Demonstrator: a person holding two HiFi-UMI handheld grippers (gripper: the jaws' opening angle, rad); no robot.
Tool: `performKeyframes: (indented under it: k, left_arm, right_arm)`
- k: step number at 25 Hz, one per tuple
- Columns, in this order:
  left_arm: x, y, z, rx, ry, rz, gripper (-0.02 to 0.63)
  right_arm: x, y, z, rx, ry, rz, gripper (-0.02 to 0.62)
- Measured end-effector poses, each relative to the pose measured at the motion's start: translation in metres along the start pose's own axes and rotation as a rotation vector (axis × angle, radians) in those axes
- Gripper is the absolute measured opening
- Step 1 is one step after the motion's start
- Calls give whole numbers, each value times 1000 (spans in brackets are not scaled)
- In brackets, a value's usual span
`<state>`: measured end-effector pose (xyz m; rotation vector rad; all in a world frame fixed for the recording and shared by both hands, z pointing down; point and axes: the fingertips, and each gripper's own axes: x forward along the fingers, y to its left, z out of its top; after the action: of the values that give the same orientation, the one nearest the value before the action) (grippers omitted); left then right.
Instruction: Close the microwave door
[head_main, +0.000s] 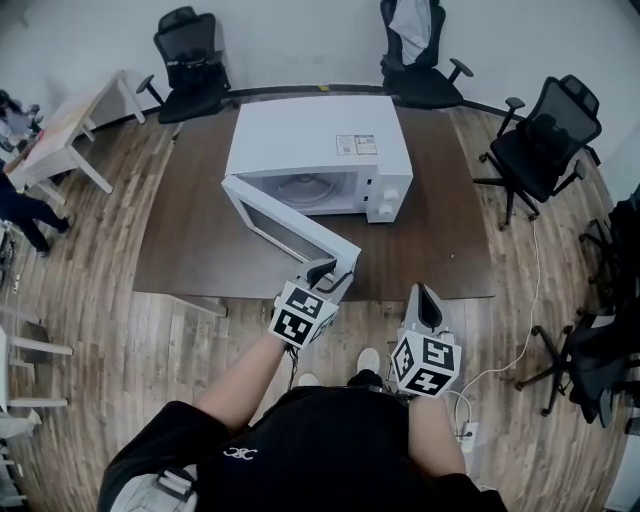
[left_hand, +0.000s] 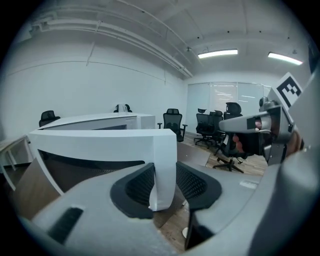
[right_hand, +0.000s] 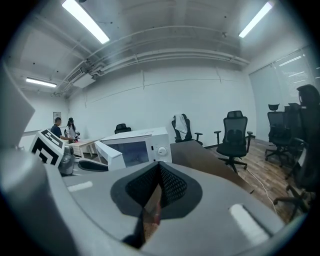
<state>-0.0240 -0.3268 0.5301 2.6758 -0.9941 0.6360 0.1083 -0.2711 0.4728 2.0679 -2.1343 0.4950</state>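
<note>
White, smooth-sided and box-shaped, the microwave (head_main: 320, 140) is set at the middle of the brown table (head_main: 180, 250), nearer its far edge, with two round knobs on the panel at its right. Its door (head_main: 290, 225) is hinged at the left and swung out wide, so that the free end reaches toward the table's near edge. That free end is clamped between the ribbed black pads of the left gripper (head_main: 333, 272). The door is seen there as a thick white slab with a dark window and a rounded corner. The right gripper (head_main: 428, 302) is held just off the near edge, its jaws pressed together on nothing.

The closing step is judged to be in hand but far from done, as the cavity is fully exposed. An arc about the hinge is called for next, with the free end carried toward the knob panel until the latch is seated. A hard, slick shell is expected, so a slip of the pads is to be guarded against.
</note>
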Motion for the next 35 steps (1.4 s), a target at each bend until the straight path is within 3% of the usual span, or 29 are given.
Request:
performKeyframes:
  k: [11, 22, 35]
  left_arm:
    - [62, 23, 35, -98, -27, 179, 147]
    - [107, 50, 62, -165, -37, 281, 149]
    - [133, 73, 81, -213, -56, 368, 149]
  right_arm:
    - [42, -62, 18, 18, 1, 28, 9]
    - [83, -109, 38, 16, -12, 67, 8]
    - [114, -126, 54, -13, -7, 137, 8]
